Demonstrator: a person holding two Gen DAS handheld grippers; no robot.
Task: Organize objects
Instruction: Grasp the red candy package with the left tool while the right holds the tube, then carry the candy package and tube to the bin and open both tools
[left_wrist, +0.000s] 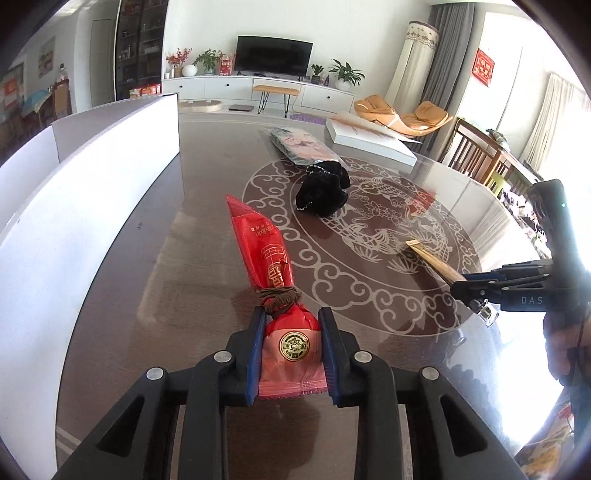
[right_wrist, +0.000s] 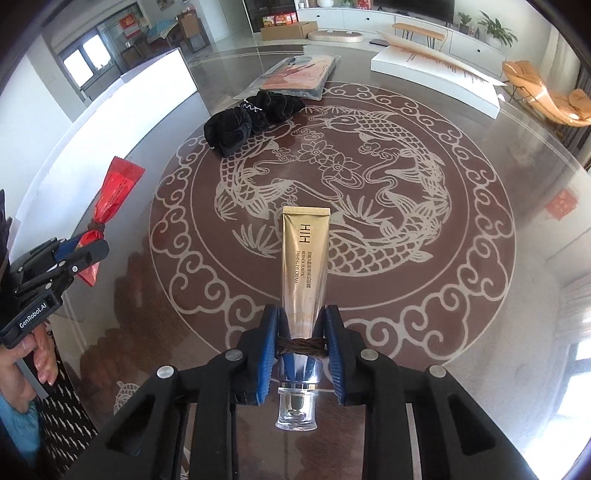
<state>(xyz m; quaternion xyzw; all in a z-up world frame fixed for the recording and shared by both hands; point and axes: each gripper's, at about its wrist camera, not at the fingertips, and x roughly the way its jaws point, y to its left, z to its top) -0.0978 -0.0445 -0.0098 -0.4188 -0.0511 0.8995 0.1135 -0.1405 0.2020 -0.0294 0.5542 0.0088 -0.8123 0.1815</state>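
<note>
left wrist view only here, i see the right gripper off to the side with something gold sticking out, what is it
Observer: A gold cream tube, clamped near its clear cap end by the right gripper.
Operator: anything wrapped on it like the band on my red packet
Observer: Yes, a brown elastic band circles the tube exactly where the pads pinch it.
Operator: which way is the tube pointing
Observer: Its flat crimped end points away from the gripper, toward the black scrunchie; the clear cap points back toward the handle.
</note>
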